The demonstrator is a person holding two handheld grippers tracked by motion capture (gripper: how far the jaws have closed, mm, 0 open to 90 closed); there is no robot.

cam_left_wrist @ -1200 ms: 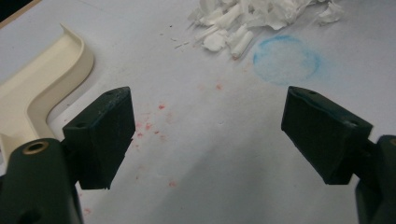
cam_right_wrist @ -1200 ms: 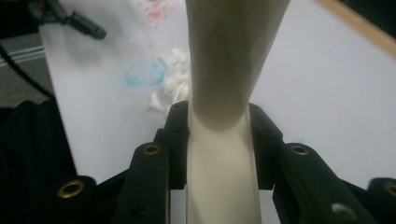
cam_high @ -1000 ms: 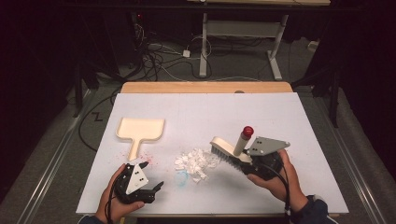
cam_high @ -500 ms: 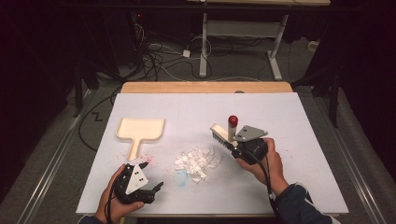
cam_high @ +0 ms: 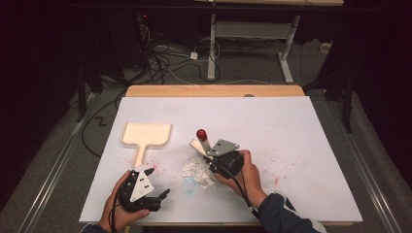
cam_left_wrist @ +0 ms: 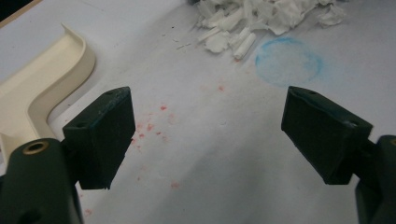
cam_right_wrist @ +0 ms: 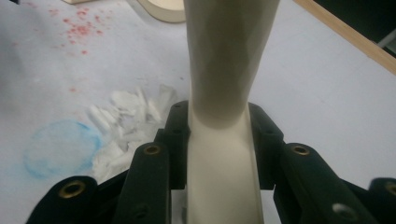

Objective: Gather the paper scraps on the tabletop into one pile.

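Observation:
A cream brush (cam_high: 199, 144) with a red-tipped handle (cam_high: 201, 133) is clamped in my right gripper (cam_high: 208, 152), at the right edge of a pile of white paper scraps (cam_high: 195, 170). In the right gripper view the brush's cream body (cam_right_wrist: 224, 70) stands between the shut jaws of the right gripper (cam_right_wrist: 219, 140), with the scraps (cam_right_wrist: 126, 121) to its left. A cream dustpan (cam_high: 145, 135) lies to the left on the white table. My left gripper (cam_high: 158, 182) rests near the front edge, open and holding nothing. Its view shows the left gripper (cam_left_wrist: 205, 135) over bare table, the dustpan (cam_left_wrist: 42, 88) at left and the scraps (cam_left_wrist: 252, 18) ahead.
The white table top (cam_high: 291, 126) has a wooden strip (cam_high: 214, 91) along its far edge. A blue chalky ring (cam_high: 188, 184) and red specks (cam_high: 155, 162) mark the surface near the pile. Cables and desk legs (cam_high: 212, 53) lie on the floor beyond.
My right gripper has carried the brush leftward and lower, from right of the pile to its right edge. The left gripper has stayed put.

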